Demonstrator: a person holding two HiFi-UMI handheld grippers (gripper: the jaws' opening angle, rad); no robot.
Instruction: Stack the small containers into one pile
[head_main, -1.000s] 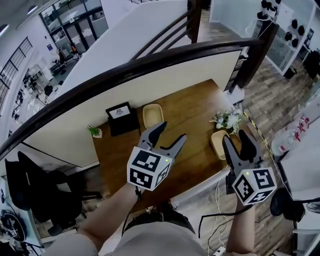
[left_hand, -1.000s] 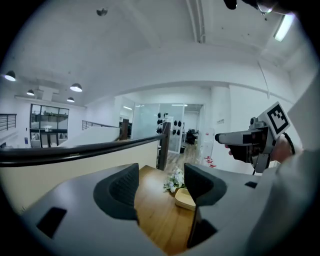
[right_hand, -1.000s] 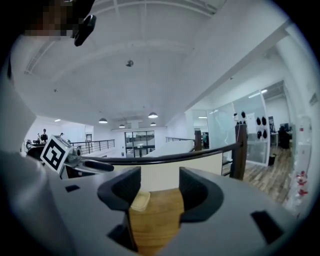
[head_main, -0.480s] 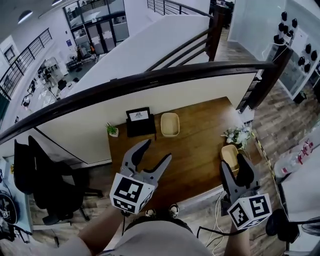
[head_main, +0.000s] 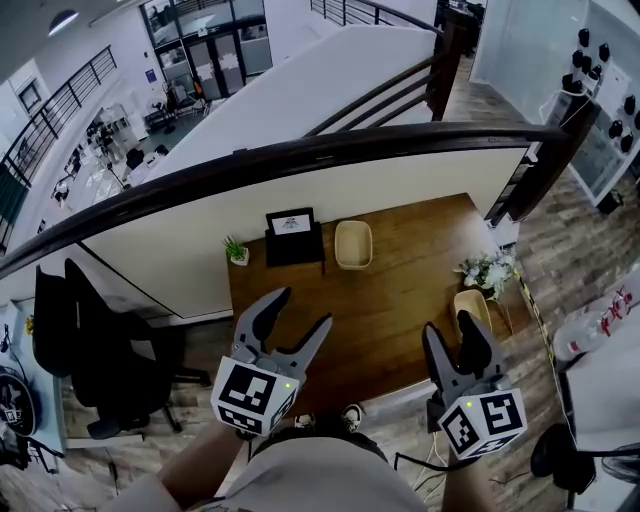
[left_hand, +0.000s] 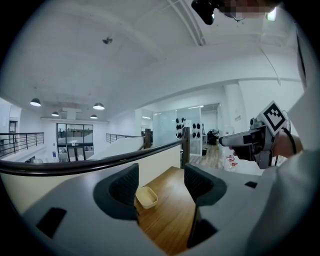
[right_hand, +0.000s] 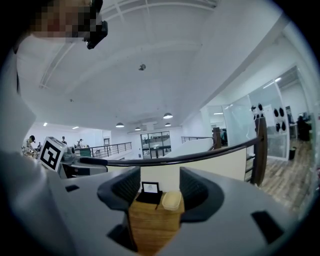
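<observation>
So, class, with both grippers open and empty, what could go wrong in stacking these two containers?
The right container sits near the edge of the table beside the flowers: the right gripper could well knock either off. The far container lies close to the black sign stand, which a wide-open left gripper might bump.

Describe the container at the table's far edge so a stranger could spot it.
On the wooden table against the cream wall, look along the far edge. The beige container sits right of the black sign stand; its twin lies beside the white flowers.
</observation>
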